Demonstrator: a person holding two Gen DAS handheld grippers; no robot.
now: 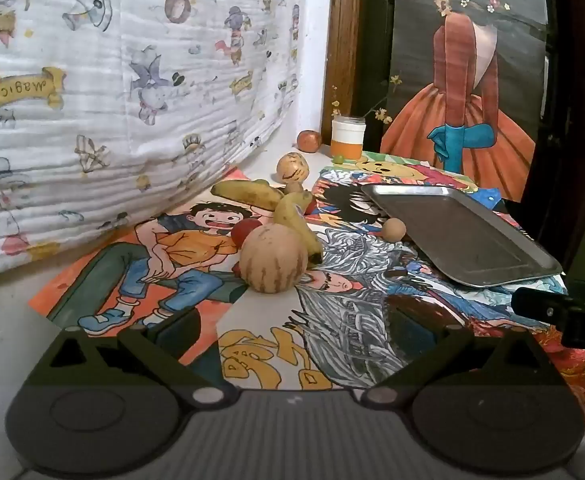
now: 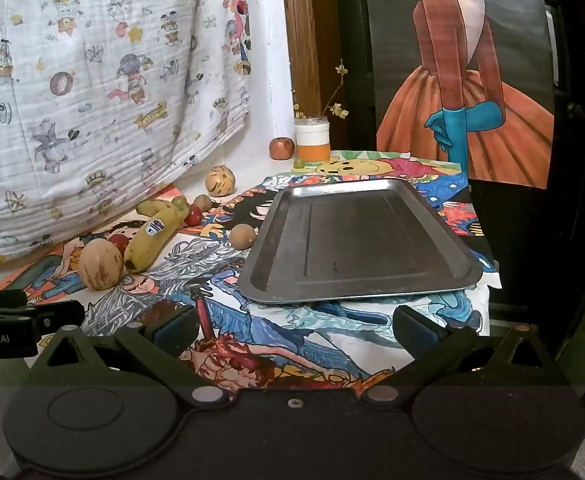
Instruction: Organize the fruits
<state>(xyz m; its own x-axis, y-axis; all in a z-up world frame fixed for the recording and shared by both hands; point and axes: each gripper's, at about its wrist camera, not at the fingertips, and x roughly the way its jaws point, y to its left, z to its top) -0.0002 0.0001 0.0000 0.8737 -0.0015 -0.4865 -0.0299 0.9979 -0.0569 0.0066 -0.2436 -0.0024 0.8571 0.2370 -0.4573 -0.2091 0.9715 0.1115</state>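
Observation:
A pile of fruit lies on the cartoon-printed cloth: a striped tan melon (image 1: 273,258) (image 2: 100,264), two bananas (image 1: 296,220) (image 2: 152,236), red tomatoes (image 1: 244,229) (image 2: 193,215) and a small brown round fruit (image 1: 392,230) (image 2: 242,236). A second striped melon (image 1: 292,167) (image 2: 220,180) and a red apple (image 1: 308,141) (image 2: 281,148) lie farther back. An empty metal tray (image 1: 464,232) (image 2: 356,240) sits to the right. My left gripper (image 1: 292,328) is open, just short of the near melon. My right gripper (image 2: 296,328) is open in front of the tray.
A white and orange jar (image 1: 347,138) (image 2: 312,140) with a flower sprig stands at the back beside a green grape (image 1: 337,159) (image 2: 299,163). A patterned white quilt (image 1: 112,100) hangs on the left. A dark wooden door with a poster (image 2: 472,100) is behind.

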